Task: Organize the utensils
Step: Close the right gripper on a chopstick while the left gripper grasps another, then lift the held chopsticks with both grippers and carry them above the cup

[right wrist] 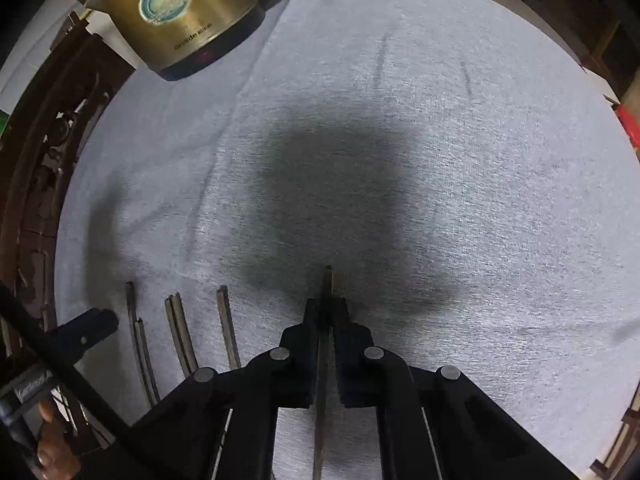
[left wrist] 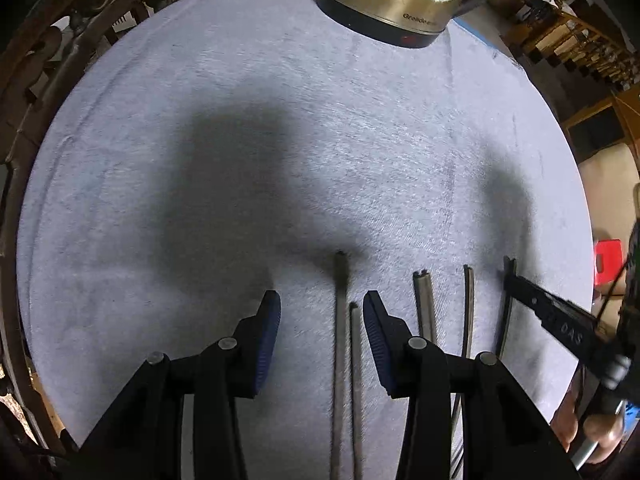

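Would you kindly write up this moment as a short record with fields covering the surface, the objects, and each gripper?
surface: grey cloth covering the table
appliance: gold electric kettle at the far edge
utensils: slim metal handles lying side by side at the near edge
left gripper: open, nothing pressed; two handles lie between its fingers
right gripper: shut on the rightmost handle

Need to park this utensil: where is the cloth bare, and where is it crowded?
Bare: the wide grey cloth right of the right tool and ahead of it, up to the kettle. Crowded: the row of utensil handles left of it, where the left tool hangs.
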Demonstrator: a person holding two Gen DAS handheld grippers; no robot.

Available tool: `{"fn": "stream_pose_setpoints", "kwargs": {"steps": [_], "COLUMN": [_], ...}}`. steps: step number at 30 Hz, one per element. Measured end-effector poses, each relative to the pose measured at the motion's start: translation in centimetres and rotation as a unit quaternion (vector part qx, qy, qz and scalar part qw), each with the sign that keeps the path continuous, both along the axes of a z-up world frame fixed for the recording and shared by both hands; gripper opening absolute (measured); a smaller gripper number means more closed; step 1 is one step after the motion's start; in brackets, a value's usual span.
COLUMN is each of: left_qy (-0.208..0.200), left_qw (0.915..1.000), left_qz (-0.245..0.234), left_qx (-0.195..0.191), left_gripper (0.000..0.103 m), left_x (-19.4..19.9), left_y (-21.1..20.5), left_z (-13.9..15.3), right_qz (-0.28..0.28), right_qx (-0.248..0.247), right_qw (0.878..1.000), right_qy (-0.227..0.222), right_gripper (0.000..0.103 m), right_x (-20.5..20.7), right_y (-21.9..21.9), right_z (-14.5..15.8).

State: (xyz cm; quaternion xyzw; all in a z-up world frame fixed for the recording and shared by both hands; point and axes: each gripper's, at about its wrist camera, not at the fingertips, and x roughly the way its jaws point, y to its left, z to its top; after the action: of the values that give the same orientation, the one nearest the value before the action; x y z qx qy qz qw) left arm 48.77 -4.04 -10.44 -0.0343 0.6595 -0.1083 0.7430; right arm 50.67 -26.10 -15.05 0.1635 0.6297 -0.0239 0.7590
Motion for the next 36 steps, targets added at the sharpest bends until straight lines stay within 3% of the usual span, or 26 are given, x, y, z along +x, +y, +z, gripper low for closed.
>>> {"fn": "stream_pose_setpoints", "kwargs": {"steps": [7,10,12,13,19,27,36], "left_qy": [0.011,0.000,-0.002,-0.006,-0.052,-0.145,-0.283], "left_qw": [0.9999,1.0000,1.0000,1.0000,0.9986,0.9891,0.9569], "left_qz": [0.008,0.008,0.006,0.006,0.001,0.007,-0.013], "left_qx": [-0.004,0.003,0.001,0.000,0.009,-0.025,-0.062], "left_gripper": [0.044,0.032,0.013,0.009,0.005,0.005,0.005], "left_x": [0.9,0.8,1.3,1.4,0.5,-3.6,-14.1], "left_y": [-1.0,-1.1,-1.5,-1.5,-1.7,-0.1,1.4], "left_z": [-1.0,-1.2,-1.6,-1.5,-0.9,6.2,15.4], "right_qz": [0.011,0.009,0.007,0.007,0.001,-0.010,-0.035], "right_qx": [0.008,0.015,0.026,0.030,0.058,0.077,0.076], "right_qw": [1.000,1.000,0.999,0.999,0.995,0.984,0.963], "right_qy": [-0.014,-0.018,-0.026,-0.030,-0.085,-0.161,-0.258], "right_gripper": [0.009,0.008,0.007,0.007,0.007,0.007,0.007], "right_x": [-1.6,-1.9,-2.0,-2.1,-4.5,-8.1,-15.6], "right_y": [-1.1,-1.1,-1.6,-1.7,-3.3,-4.6,-4.6], "right_z": [0.0,-0.2,0.0,0.0,2.6,8.3,13.3]}}
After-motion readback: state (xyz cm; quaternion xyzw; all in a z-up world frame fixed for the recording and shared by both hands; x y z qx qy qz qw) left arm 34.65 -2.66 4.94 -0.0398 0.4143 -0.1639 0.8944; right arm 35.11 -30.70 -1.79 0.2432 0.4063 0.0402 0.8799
